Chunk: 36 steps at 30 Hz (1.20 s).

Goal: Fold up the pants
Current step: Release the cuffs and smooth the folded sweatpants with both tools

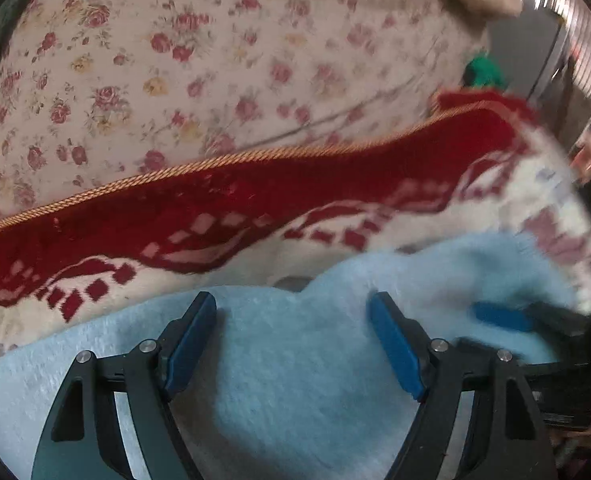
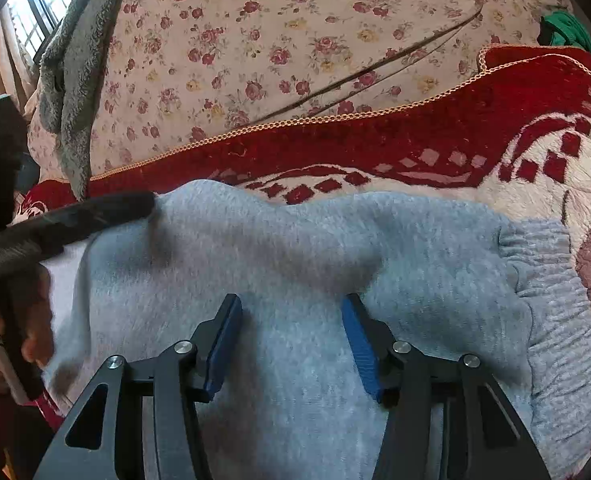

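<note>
The pale blue pants [image 2: 295, 256] are spread flat on a red and cream blanket [image 2: 435, 140]. The blanket has a gold cord edge [image 2: 335, 118] and lies over a sheet with small roses [image 2: 255, 40]. The fuzzy cloth of the pants is seen right under both tools. A gathered, stretchy end of the pants [image 2: 551, 280] is seen at the right side of the right wrist view, resting on the cream part of the blanket.

The right gripper [image 2: 291, 312] is held just over the middle of the pants. Its jaws are apart, with blue pads [image 2: 359, 340] facing each other, and nothing is pinched between them. The pants are only seen behind the gap.

The left gripper [image 1: 293, 312] is held over the pants too, near their far edge. Its jaws are spread wide, and no cloth is gripped by them. In the left wrist view the right side is blurred, so the dark shape with a blue pad there is probably the other tool, but this cannot be told for sure.

In the right wrist view, a hand [image 2: 11, 332] is seen at the left edge, wrapped around a black handle. A grey towel [image 2: 71, 80] is draped at the top left, near a bright window [image 2: 43, 4]. Something green [image 2: 563, 30] is seen past the blanket's far corner.
</note>
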Available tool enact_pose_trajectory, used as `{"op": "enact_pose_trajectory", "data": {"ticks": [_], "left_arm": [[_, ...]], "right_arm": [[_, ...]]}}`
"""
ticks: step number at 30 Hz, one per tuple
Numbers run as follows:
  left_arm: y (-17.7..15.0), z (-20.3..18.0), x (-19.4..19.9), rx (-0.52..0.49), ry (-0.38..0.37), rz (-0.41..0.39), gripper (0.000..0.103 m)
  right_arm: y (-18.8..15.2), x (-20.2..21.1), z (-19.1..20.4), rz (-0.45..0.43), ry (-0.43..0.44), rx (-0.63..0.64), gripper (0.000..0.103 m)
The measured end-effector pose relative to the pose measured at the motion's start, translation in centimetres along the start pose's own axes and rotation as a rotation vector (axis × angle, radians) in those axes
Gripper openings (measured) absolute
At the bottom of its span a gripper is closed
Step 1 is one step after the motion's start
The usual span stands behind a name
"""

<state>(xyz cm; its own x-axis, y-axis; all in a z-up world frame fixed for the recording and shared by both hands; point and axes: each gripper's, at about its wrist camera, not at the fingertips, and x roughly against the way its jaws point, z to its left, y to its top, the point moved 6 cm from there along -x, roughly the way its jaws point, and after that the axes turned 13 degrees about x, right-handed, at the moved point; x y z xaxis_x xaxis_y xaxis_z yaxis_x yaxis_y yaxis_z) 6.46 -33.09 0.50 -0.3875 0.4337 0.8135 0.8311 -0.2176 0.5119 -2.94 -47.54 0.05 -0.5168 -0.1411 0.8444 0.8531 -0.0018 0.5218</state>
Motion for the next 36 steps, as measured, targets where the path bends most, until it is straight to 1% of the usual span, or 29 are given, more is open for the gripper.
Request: {"op": "enact_pose_trajectory", "data": {"ticks": [1, 3, 5, 9, 13, 18, 20, 24, 26, 27, 28, 31, 32, 36], "left_arm": [[-0.1, 0.0, -0.4, -0.018, 0.022, -0.008, 0.081], [-0.3, 0.1, -0.5, -0.037, 0.043, -0.038, 0.084], [-0.2, 0.5, -0.3, -0.022, 0.034, -0.045, 0.085], [-0.2, 1.5, 1.4, 0.077, -0.028, -0.062, 0.084], [-0.7, 3.0, 4.0, 0.167, -0.049, -0.081, 0.084], [-2.5, 6.0, 7.8, 0.237, -0.018, -0.121, 0.084], [-3.6, 7.6, 9.6, 0.253, 0.015, -0.146, 0.084], [-5.7, 11.4, 12.3, 0.301, 0.085, -0.174, 0.084], [-6.7, 13.5, 13.8, 0.336, 0.121, -0.188, 0.084], [-7.1, 14.6, 14.5, 0.355, 0.14, -0.195, 0.084], [-7.6, 15.7, 15.2, 0.372, 0.162, -0.201, 0.084], [-9.1, 19.1, 17.4, 0.42, 0.229, -0.222, 0.084], [-9.5, 20.0, 18.0, 0.436, 0.239, -0.228, 0.085], [-11.8, 24.2, 21.3, 0.528, 0.292, -0.272, 0.085]], "right_arm": [[0.1, 0.1, 0.2, 0.002, 0.0, 0.001, 0.057], [0.1, 0.1, 0.1, 0.003, 0.003, -0.005, 0.058], [0.2, -0.1, 0.2, 0.004, 0.004, -0.004, 0.059], [0.4, 0.2, 0.4, 0.017, 0.006, -0.009, 0.063], [0.6, 1.1, 0.6, 0.019, -0.001, -0.039, 0.067], [0.8, 2.5, 2.2, 0.009, 0.0, -0.021, 0.069], [0.9, 2.9, 3.3, -0.003, 0.015, -0.016, 0.069], [1.3, 2.7, 7.0, 0.006, 0.069, 0.039, 0.071], [1.5, 2.1, 9.5, 0.018, 0.106, 0.082, 0.073], [1.8, 1.9, 10.8, 0.017, 0.109, 0.11, 0.079], [2.0, 1.8, 11.7, 0.012, 0.109, 0.131, 0.081], [2.9, 1.2, 15.8, 0.011, 0.19, 0.186, 0.081], [3.1, 1.0, 17.0, 0.013, 0.209, 0.198, 0.081], [4.1, -0.3, 22.9, 0.022, 0.253, 0.316, 0.081]]}}
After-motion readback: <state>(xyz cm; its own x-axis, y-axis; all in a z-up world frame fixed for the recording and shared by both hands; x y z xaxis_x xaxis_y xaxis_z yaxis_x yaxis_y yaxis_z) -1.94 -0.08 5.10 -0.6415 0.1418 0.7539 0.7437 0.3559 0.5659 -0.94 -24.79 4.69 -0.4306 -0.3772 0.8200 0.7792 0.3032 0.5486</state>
